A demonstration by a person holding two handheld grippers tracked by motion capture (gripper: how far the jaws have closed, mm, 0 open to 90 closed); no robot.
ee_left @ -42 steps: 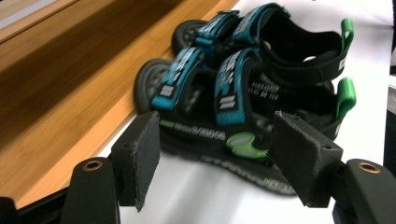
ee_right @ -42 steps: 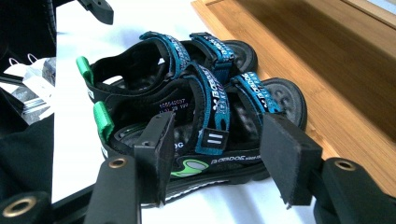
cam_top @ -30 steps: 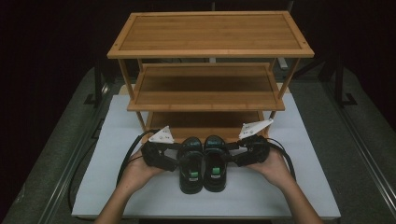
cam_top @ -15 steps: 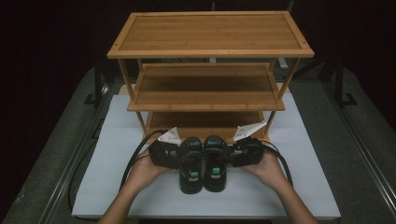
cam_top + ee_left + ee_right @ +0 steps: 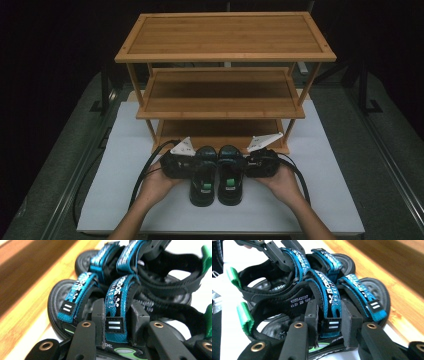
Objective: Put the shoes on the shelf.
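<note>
Beyond your two hand-held grippers stands the three-tier wooden rack (image 5: 225, 75) on the white surface (image 5: 330, 200). Between them sit the two black-and-blue sandals (image 5: 216, 176), side by side. Your left hand-held gripper (image 5: 192, 165) has just closed onto the left sandal's blue strap (image 5: 115, 312); your right hand-held gripper (image 5: 246, 164) likewise pinches the right sandal's strap (image 5: 332, 315).

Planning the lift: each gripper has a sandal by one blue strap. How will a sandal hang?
The blue strap pinched by the left gripper looks like soft webbing, so it probably flexes. The left sandal likely tips, sole-heavy. It seems small and probably light.
</note>
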